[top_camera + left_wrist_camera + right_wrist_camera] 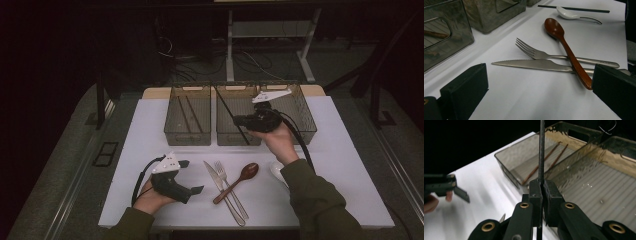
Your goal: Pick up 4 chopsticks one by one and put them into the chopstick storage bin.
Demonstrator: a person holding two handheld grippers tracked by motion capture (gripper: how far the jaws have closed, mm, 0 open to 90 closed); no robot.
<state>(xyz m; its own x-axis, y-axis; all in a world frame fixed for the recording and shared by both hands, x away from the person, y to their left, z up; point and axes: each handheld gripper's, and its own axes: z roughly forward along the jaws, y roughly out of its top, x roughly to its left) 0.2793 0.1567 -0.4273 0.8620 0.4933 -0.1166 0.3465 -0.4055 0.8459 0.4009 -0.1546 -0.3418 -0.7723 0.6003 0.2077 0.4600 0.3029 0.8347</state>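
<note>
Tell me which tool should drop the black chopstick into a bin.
Right. The right tool is shut on the black chopstick above the middle bin; the left tool rests open near the knife.

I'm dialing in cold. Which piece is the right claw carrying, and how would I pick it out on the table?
Start at the three clear bins along the table's far edge. Over the middle bin the right claw is shut on a black chopstick. It is thin, straight and dark, lifted at a slant, unlike the brown sticks lying flat in the left bin.

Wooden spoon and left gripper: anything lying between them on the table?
Yes. In the high view, the knife and fork lie between the left gripper and the wooden spoon, whose handle crosses them.
</note>
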